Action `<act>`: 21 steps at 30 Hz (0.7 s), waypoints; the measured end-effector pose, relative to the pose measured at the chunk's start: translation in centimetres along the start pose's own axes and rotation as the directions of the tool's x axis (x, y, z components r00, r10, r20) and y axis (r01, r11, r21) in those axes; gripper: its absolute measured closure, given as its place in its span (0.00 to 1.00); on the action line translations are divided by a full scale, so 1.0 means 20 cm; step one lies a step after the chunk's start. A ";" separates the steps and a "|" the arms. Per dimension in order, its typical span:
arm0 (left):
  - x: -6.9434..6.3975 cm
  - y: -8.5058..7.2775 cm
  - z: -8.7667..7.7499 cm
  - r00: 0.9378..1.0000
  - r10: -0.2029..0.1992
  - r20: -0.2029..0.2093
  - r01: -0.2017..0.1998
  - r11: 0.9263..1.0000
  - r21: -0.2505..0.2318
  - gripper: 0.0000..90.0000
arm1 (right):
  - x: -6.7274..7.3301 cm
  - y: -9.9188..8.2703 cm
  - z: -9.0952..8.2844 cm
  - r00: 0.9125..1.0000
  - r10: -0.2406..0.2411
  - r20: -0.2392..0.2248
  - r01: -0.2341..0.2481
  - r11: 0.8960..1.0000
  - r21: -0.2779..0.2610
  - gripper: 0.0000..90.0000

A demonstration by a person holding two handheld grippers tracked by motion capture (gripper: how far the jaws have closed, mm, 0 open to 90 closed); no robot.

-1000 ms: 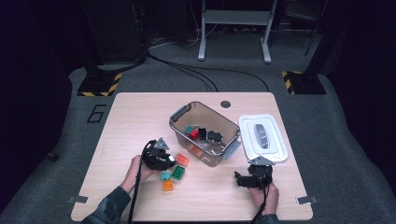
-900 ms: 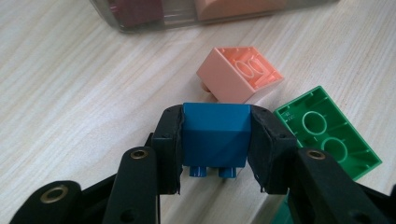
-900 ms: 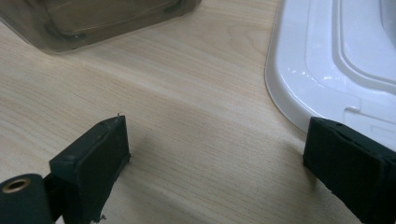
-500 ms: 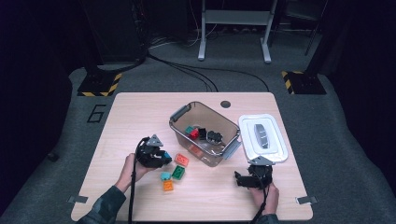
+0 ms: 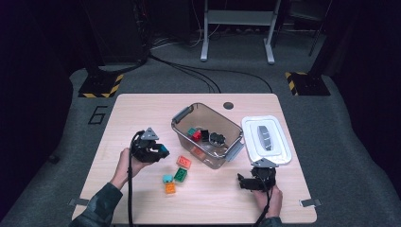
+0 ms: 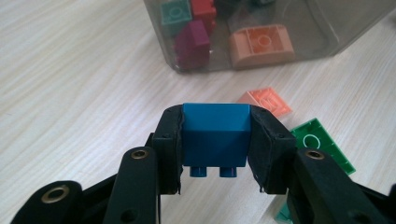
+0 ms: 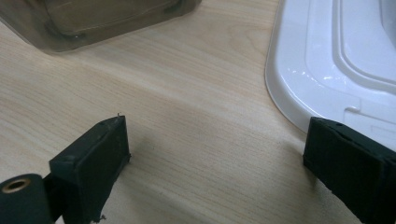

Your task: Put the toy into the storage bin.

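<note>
Lifting — left gripper raises blue brick off table.

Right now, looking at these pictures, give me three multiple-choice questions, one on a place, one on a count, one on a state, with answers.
1. Where does the white lid lie?
A. On the bin
B. On the table right of the bin
C. On the floor

2. How many loose bricks lie on the table between the left gripper and the bin?
A. One
B. Four
C. Seven

3. What is the left gripper doing?
A. Gripping a blue brick
B. Hanging open
C. Gripping the lid

Answers: 1 B, it lies flat beside the clear bin. 2 B, the high view shows four. 3 A, the blue brick sits between its jaws.
</note>
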State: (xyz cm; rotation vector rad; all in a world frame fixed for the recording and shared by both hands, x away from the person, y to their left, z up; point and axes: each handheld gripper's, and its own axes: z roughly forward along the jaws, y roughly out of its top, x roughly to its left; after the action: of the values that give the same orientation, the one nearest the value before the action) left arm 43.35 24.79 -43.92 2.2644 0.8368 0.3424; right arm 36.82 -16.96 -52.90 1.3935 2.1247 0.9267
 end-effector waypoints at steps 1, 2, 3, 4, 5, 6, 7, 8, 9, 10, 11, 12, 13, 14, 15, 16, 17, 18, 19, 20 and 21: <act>0.01 0.01 -0.02 1.000 0.004 -0.003 -0.004 1.000 -0.003 0.66 | 0.00 0.00 0.00 1.000 0.001 0.001 -0.001 1.000 0.000 0.07; 0.01 0.02 -0.03 1.000 0.002 -0.006 -0.002 1.000 -0.003 0.66 | 0.00 0.00 0.00 1.000 0.000 0.000 0.000 1.000 0.000 0.07; 0.01 0.03 -0.04 1.000 -0.003 -0.006 0.002 1.000 -0.012 0.66 | 0.00 0.00 0.00 1.000 0.000 0.000 0.000 1.000 0.000 0.07; 0.02 0.03 -0.05 1.000 0.001 -0.007 -0.001 1.000 -0.014 0.66 | 0.00 0.00 0.00 1.000 0.000 0.000 0.000 1.000 0.000 0.07; 0.02 0.04 -0.05 1.000 -0.004 -0.005 0.004 1.000 -0.018 0.66 | 0.00 0.00 0.00 1.000 0.000 0.000 0.000 1.000 0.000 0.07; 0.02 0.05 -0.07 1.000 -0.007 -0.012 0.007 1.000 -0.025 0.66 | 0.00 0.00 0.00 1.000 0.000 0.000 0.000 1.000 0.000 0.07; 0.02 0.06 -0.08 1.000 -0.007 -0.011 0.007 1.000 -0.027 0.66 | 0.00 0.00 0.00 1.000 0.000 0.000 0.000 1.000 0.000 0.07; 0.03 0.07 -0.09 1.000 -0.010 -0.012 0.009 0.999 -0.031 0.66 | 0.00 0.00 0.00 1.000 0.000 0.000 0.000 1.000 0.000 0.07; 0.03 0.08 -0.10 1.000 -0.006 -0.018 0.006 1.000 -0.030 0.66 | 0.00 0.00 0.00 1.000 0.000 0.000 0.000 1.000 0.000 0.07; 0.03 0.09 -0.11 1.000 -0.005 -0.017 0.004 0.999 -0.033 0.66 | 0.00 0.00 0.00 1.000 0.000 0.000 0.000 1.000 0.000 0.07; 0.04 0.10 -0.12 1.000 -0.001 -0.024 0.000 0.999 -0.039 0.66 | 0.00 0.00 0.00 1.000 0.000 0.000 0.000 1.000 0.000 0.07; 0.04 0.11 -0.12 1.000 0.002 -0.025 -0.003 0.999 -0.037 0.66 | 0.00 0.00 0.00 1.000 0.000 0.000 0.000 1.000 0.000 0.07; 0.04 0.12 -0.13 1.000 0.005 -0.022 -0.006 0.999 -0.038 0.66 | 0.00 0.00 0.00 1.000 0.000 0.000 0.000 1.000 0.000 0.07; 0.04 0.13 -0.14 1.000 0.005 -0.029 -0.006 0.999 -0.045 0.66 | 0.00 0.00 0.00 1.000 0.000 0.000 0.000 1.000 0.000 0.07; 0.04 0.14 -0.15 0.999 0.006 -0.035 -0.008 0.999 -0.045 0.66 | 0.00 0.00 0.00 1.000 0.000 0.000 0.000 1.000 0.000 0.07; 0.05 0.15 -0.15 0.999 0.010 -0.034 -0.012 0.999 -0.048 0.66 | 0.00 0.00 0.00 1.000 0.000 0.000 0.000 1.000 0.000 0.07; 0.05 0.16 -0.16 0.999 0.011 -0.038 -0.013 0.999 -0.047 0.66 | 0.00 0.00 0.00 1.000 0.000 0.000 0.000 1.000 0.000 0.07; 0.05 0.17 -0.16 0.999 0.009 -0.042 -0.012 0.999 -0.051 0.66 | 0.00 0.00 0.00 1.000 0.000 0.000 0.000 1.000 0.000 0.07; 0.05 0.18 -0.17 0.999 0.012 -0.039 -0.014 0.999 -0.050 0.66 | 0.00 0.00 0.00 1.000 0.000 0.000 0.000 1.000 0.000 0.07; 0.05 0.19 -0.18 0.999 0.014 -0.042 -0.017 0.998 -0.054 0.66 | 0.00 0.00 0.00 1.000 0.000 0.000 0.000 1.000 0.000 0.07; 0.05 0.20 -0.18 0.999 0.015 -0.045 -0.017 0.998 -0.057 0.66 | 0.00 0.00 0.00 1.000 0.000 0.000 0.000 1.000 0.000 0.07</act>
State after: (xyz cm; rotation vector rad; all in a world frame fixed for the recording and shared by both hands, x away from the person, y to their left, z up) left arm 44.45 25.13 -38.59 2.2187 0.8219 0.4210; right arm 36.82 -16.96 -52.90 1.3942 2.1243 0.9265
